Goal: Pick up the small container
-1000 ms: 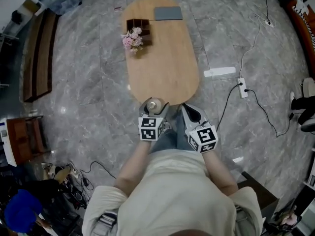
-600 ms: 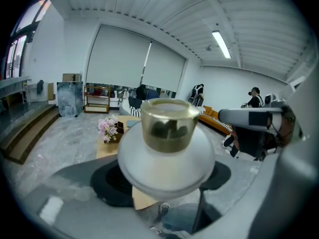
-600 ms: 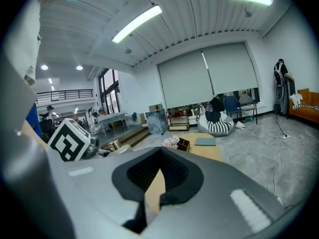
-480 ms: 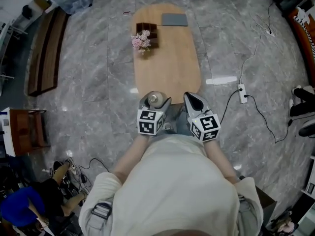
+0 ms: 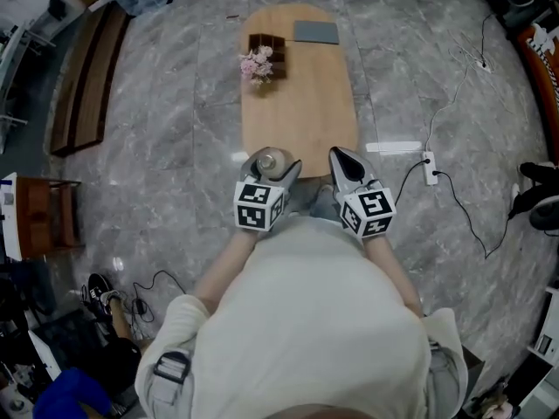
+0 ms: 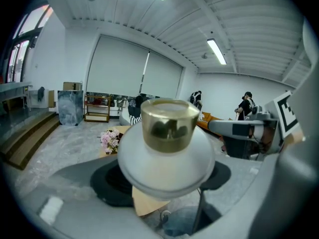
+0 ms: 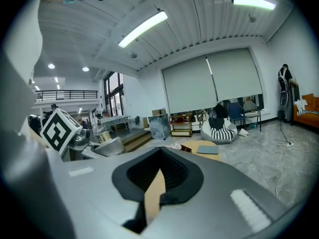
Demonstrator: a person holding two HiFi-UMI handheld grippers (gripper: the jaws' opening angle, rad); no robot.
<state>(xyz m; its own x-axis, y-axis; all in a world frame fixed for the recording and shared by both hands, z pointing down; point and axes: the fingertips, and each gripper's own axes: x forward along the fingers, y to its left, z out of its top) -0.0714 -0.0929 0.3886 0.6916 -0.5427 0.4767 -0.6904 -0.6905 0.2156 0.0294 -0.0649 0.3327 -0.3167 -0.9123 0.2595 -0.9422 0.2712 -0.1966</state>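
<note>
The small container (image 5: 267,161) is a round white jar with a gold cap (image 6: 169,125), and my left gripper (image 5: 266,168) is shut on it. It hangs at the near end of the oval wooden table (image 5: 301,103). In the left gripper view the white body (image 6: 167,158) fills the space between the jaws of the left gripper (image 6: 164,180). My right gripper (image 5: 347,166) is beside it on the right, shut and holding nothing. In the right gripper view the right gripper (image 7: 158,176) shows only a thin slit between its pads.
At the table's far end are pink flowers (image 5: 258,65), a dark wooden box (image 5: 266,44) and a grey pad (image 5: 315,31). A white bar (image 5: 393,147) and a power strip (image 5: 430,168) with cables lie on the marble floor at right. Wooden steps (image 5: 83,77) stand at left.
The left gripper keeps its hold on the container at the table's near end. Both grippers have shifted a little, and the head view now looks from slightly farther back.
</note>
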